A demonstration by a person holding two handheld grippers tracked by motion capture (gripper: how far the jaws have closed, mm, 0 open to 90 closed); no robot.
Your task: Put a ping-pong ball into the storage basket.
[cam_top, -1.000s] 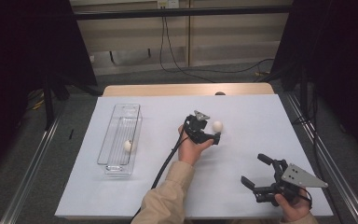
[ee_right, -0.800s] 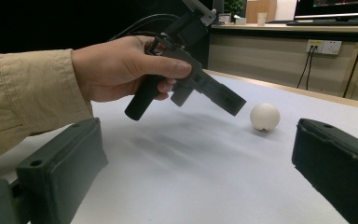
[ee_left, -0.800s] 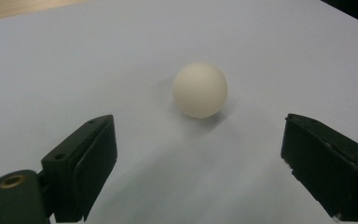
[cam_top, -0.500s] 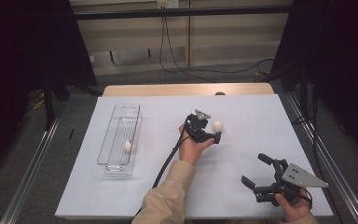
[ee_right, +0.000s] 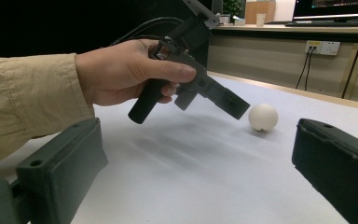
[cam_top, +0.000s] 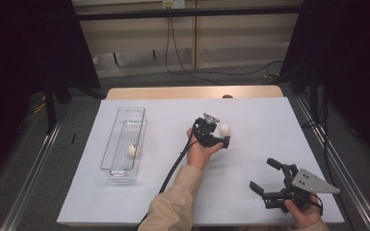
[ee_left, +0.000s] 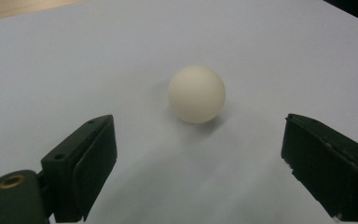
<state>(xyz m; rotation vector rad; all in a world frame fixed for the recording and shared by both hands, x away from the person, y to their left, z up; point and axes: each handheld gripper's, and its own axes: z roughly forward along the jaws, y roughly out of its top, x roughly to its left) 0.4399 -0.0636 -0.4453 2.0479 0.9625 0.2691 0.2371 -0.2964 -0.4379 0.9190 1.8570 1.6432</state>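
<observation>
While held low over the white worktop [cam_top: 250,120], left gripper [cam_top: 220,136] aimed at a ball [cam_top: 225,129], jaws spread wide, nothing between them. Seen along those jaws in the left gripper view: ball [ee_left: 196,94] resting on the sheet just ahead of the tips, centred on the gap, touching neither pad, a soft shadow under it. Left hand [cam_top: 201,150] wrapped round the grip, tan sleeve [cam_top: 173,202] trailing back toward the near edge, black cable [cam_top: 173,166] looping beside it.

Right gripper [cam_top: 265,175] parked near the front right corner, well apart from the ball, jaws likewise wide open and empty, grey plate [cam_top: 313,181] on top, right hand [cam_top: 304,214] beneath. From the right gripper view: left gripper [ee_right: 235,105] tilted downward, its tip just beside the ball [ee_right: 263,116], not touching; left hand [ee_right: 130,74] closed on the handle.

Over at the left of the worktop: clear tray [cam_top: 118,144], long and narrow, with a second ball [cam_top: 133,150] lying inside toward its near end. Wooden edge [cam_top: 173,92] showing beyond the white sheet.
</observation>
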